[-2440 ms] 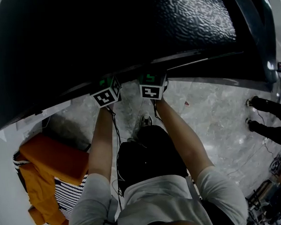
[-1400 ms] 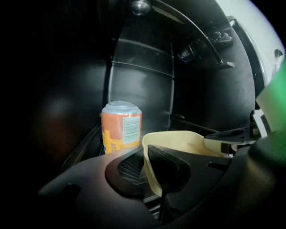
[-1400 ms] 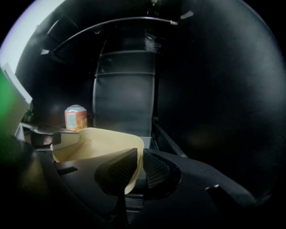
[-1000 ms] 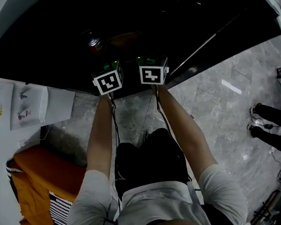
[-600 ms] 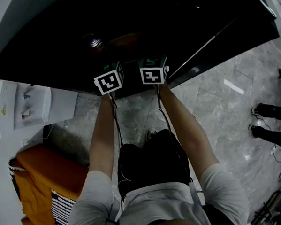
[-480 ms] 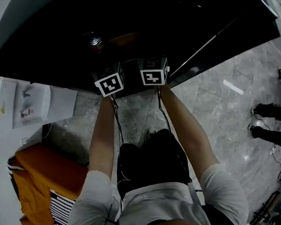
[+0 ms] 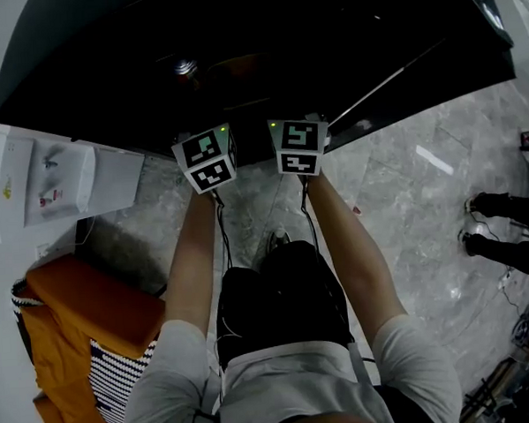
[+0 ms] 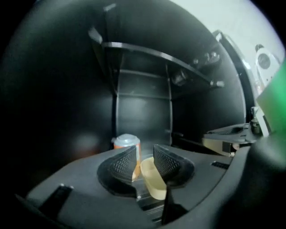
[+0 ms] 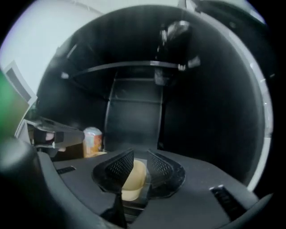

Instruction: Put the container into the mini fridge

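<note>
The left hand-held gripper (image 8: 144, 159) is closed on the rim of a pale cream plastic container (image 8: 155, 183), whose edge lies between the jaws and against the right-hand one. The right hand-held gripper (image 9: 139, 164) is clamped on the same container (image 9: 132, 179), whose wall fills most of the gap between its jaws. The container is thus carried from two sides, low in the centre of both gripper views. What it holds cannot be made out; only its pale wall and rim are shown.

Just beyond the jaws, a short orange can with a silver top (image 8: 126, 144) is seen standing upright on the floor of the black mini fridge (image 7: 282, 37), left of centre in the left gripper view and at the lower left of the right gripper view (image 9: 92, 141). Above it, a dark shelf (image 8: 152, 51) runs across the cabinet, and nothing can be made out on it in the dim light.

In the head view, both marker cubes are held side by side at the lower edge of the fridge opening, in the upper centre of the frame. The task is judged well advanced: the container has been brought to the mouth of the compartment and is aimed at the bare floor beside the can. Setting it down, letting go and drawing both grippers out are still to be done.
</note>
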Motion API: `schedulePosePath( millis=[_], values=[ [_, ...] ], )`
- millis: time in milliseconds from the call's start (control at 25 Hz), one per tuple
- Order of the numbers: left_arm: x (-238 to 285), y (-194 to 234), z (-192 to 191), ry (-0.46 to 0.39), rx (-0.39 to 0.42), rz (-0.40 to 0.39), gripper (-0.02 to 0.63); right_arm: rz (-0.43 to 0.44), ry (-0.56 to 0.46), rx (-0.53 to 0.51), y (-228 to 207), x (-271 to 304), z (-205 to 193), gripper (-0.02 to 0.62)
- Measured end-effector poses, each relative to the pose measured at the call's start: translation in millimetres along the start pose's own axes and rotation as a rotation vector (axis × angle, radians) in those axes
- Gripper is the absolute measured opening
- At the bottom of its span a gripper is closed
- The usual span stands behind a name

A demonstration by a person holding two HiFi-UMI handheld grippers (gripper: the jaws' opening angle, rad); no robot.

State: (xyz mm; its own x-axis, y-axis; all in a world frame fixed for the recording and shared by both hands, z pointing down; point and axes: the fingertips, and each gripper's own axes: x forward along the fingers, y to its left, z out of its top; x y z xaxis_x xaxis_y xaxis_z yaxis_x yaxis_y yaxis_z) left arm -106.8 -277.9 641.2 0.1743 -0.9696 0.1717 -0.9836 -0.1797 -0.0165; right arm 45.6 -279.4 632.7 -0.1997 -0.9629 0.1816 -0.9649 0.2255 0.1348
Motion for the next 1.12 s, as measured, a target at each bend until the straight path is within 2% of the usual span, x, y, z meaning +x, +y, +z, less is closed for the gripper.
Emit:
schedulePosePath(
  millis=[120,360,480,800,920,1120],
  values=[
    [-22.5,-6.7,12.2,-0.012,-0.010,-0.019,0.115,0.026,-0.014,-0.014,11.5,-20.6,17.7,0.115],
    [-61.5,-37.4,33.3,0.030,-0.007,-0.103,0.103,0.075,-0.018,-0.031,29.2,-63.2,56.5,0.106],
    [-86.0,-40.6,51.8,0.037,0.002,-0.095,0.056,0.105,-0.017,-0.037,39.0,-83.0,75.5,0.084],
    [-144.2,-34.4,97.2,0.050,-0.012,-0.072,0.025,0.150,0.011,-0.002,57.4,-136.2,111.6,0.058],
    [-166.4,-40.0,114.4,0.029,-0.011,-0.085,0.017,0.151,0.006,0.018,58.9,-158.1,126.4,0.052],
    [-213.6,-47.9,119.9,0.071,-0.037,-0.106,0.012,0.124,0.016,0.079,59.3,-210.5,143.4,0.046]
  ],
)
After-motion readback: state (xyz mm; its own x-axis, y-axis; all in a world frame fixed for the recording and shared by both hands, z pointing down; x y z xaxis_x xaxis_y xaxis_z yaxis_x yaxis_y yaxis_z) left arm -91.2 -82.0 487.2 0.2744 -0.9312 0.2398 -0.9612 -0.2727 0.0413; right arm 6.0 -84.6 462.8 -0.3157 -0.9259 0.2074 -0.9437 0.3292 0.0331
